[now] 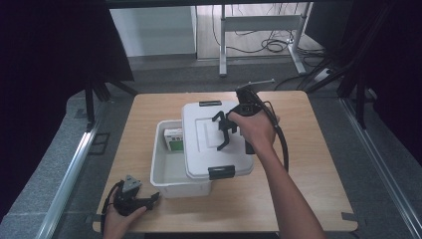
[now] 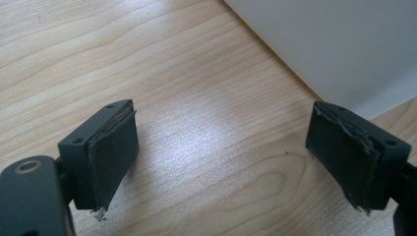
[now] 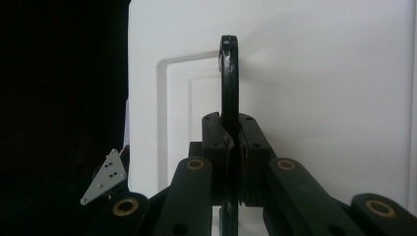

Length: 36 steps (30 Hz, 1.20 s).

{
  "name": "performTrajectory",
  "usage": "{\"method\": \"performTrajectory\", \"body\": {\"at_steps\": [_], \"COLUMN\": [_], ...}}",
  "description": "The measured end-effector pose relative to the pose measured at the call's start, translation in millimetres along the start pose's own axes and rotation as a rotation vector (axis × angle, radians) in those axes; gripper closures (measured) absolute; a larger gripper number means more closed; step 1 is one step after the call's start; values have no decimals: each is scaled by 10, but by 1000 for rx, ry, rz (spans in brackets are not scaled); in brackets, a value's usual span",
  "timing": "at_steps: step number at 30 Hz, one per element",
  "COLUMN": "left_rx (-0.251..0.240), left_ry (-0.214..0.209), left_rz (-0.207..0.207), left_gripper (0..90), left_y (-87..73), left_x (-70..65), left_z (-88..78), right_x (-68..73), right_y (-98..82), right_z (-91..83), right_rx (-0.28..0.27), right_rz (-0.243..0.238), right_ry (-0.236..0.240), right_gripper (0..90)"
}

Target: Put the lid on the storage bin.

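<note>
the left gripper (image 1: 149,201) rests at seven o'clock on the table (image 1: 308,164), jaws wide and empty, clear of the white box (image 1: 171,177). above the box, the right gripper (image 1: 222,130), forearm reaching in from five o'clock, pinches the lid (image 1: 209,149) by its black handle (image 3: 229,73), probably so the lid hangs level while it is moved over the opening.

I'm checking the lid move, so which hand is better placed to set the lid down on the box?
Right. The right gripper is shut on the lid's handle, holding the lid over the box. The left gripper rests open on the table.
</note>
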<state>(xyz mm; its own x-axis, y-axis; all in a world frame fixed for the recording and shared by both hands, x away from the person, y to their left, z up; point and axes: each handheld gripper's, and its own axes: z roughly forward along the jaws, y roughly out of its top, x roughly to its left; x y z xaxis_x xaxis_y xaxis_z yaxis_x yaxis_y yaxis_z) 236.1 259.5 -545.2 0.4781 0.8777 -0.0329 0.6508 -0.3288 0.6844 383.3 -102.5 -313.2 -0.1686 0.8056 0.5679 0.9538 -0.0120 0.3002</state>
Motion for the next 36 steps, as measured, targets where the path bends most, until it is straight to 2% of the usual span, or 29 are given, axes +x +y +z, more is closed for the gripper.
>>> {"method": "performTrajectory", "body": {"at_steps": [4,18,32,36], "left_rx": [0,0,1,0], "left_ry": [-1,-4,-8,-8], "left_rz": [0,4,8,8], "left_gripper": [124,125,125,125], "left_y": [0,-5,-6,-6], "left_x": [1,4,9,9], "left_z": [0,-6,-7,-7], "right_x": [67,288,342,402], "right_y": [-5,-7,-11,-28], "right_z": [63,292,471,536], "right_rx": [4,43,67,78], "right_rz": [-10,3,39,51], "right_ry": [-1,3,5,5], "right_gripper": [847,847,847,846]}}
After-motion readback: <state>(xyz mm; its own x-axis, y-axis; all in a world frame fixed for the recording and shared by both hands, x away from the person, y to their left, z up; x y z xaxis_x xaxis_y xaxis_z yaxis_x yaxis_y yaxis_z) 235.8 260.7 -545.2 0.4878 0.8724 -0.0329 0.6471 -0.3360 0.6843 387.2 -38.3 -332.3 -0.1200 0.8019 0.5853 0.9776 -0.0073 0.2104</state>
